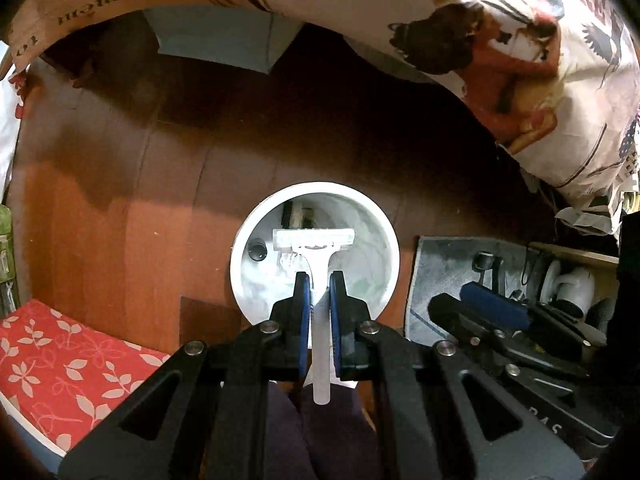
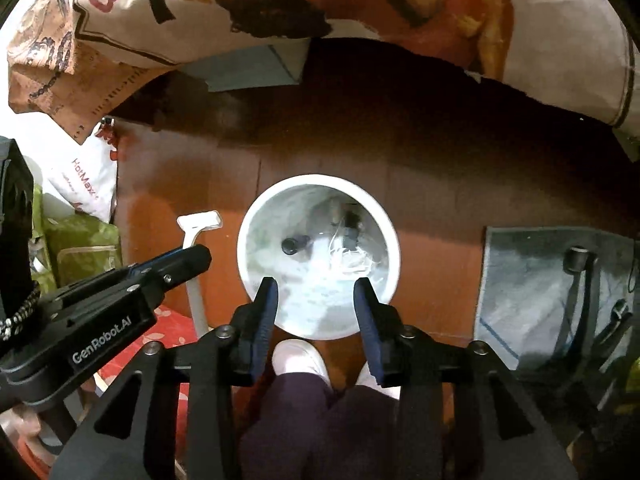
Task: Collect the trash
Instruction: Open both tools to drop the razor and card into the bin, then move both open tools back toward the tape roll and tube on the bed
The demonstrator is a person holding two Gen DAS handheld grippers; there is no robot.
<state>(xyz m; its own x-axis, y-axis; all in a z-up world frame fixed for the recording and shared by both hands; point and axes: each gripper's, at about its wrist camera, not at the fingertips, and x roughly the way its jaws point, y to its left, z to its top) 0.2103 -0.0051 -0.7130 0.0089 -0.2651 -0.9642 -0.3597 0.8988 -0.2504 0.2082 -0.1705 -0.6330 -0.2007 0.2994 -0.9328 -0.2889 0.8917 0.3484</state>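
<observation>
A white disposable razor point(image 1: 313, 239) hangs head-forward over a round white bin point(image 1: 236, 264) on the brown floor. My left gripper point(image 1: 320, 280) is shut on its handle. In the right wrist view the same razor point(image 2: 200, 220) shows left of the bin point(image 2: 394, 248), sticking out past the left gripper point(image 2: 200, 256). My right gripper point(image 2: 316, 284) stands open over the bin's near rim, with nothing between its fingers. Inside the bin lie a small dark cylinder point(image 2: 296, 245) and white shreds point(image 2: 352, 256).
A printed cloth point(image 1: 520, 60) hangs across the top. A red floral cushion point(image 1: 60, 360) lies at the lower left and a grey mat point(image 2: 532, 280) at the right. A person's dark trouser legs and white shoe point(image 2: 300, 360) stand just before the bin. Bags point(image 2: 80, 248) crowd the left.
</observation>
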